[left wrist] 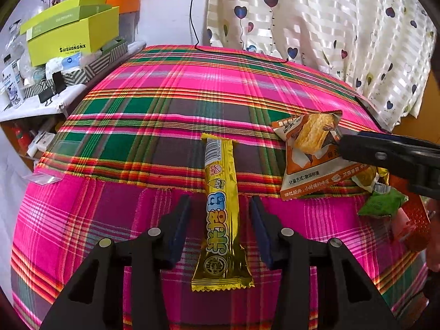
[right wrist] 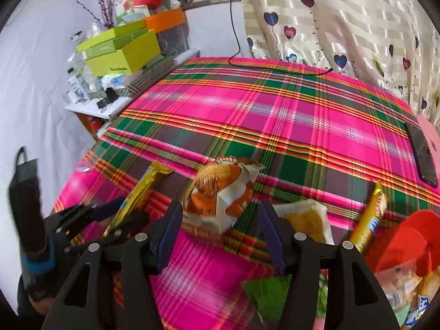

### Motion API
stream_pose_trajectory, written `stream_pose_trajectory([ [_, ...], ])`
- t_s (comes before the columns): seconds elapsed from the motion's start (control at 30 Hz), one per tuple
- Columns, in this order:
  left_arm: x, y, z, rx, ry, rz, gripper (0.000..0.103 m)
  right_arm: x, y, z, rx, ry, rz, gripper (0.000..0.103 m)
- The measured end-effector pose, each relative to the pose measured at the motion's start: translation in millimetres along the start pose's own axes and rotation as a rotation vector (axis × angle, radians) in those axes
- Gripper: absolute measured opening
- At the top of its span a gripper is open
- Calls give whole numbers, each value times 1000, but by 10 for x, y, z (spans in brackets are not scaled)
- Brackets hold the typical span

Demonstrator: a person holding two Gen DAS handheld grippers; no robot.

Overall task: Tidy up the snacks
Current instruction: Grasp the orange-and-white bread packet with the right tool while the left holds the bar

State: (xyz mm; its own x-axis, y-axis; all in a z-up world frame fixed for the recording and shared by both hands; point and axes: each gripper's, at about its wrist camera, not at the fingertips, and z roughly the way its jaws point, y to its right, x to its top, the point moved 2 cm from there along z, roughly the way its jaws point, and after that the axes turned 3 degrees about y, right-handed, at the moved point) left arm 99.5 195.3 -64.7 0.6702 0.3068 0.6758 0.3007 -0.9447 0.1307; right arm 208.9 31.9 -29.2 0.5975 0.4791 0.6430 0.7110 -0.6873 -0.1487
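Straddling the yellow snack bar [left wrist: 220, 214], the left gripper [left wrist: 220, 228] gapes unclenched; right gripper [right wrist: 220, 233] likewise released.

The left wrist view rides behind the left gripper [left wrist: 220, 228], tilted steeply down at the plaid-covered counter [left wrist: 192, 82] from close above; a yellow snack stick [left wrist: 221, 209] lies lengthwise between its fingers; the right gripper [left wrist: 341, 137] enters from the right edge. The right wrist view sits behind the right gripper [right wrist: 220, 233], likewise tilted down and close, blurred; the left gripper [right wrist: 110, 220] shows at its lower left. Both face the heart-print curtain [left wrist: 316, 27] and share the plaid cloth, the orange-and-white snack packet [left wrist: 310, 148] and the lime-green boxes [left wrist: 71, 33].
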Motion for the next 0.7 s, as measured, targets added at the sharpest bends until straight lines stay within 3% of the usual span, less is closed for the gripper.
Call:
stream_pose_trajectory([
  [0.47,-6,-5,-4,4,0,2,44,110,-64,498,-89,-46,-20,64],
  [0.7,-5,7,-4,9,-1,6,44,78,-41,527,-91,-43,-29,58],
])
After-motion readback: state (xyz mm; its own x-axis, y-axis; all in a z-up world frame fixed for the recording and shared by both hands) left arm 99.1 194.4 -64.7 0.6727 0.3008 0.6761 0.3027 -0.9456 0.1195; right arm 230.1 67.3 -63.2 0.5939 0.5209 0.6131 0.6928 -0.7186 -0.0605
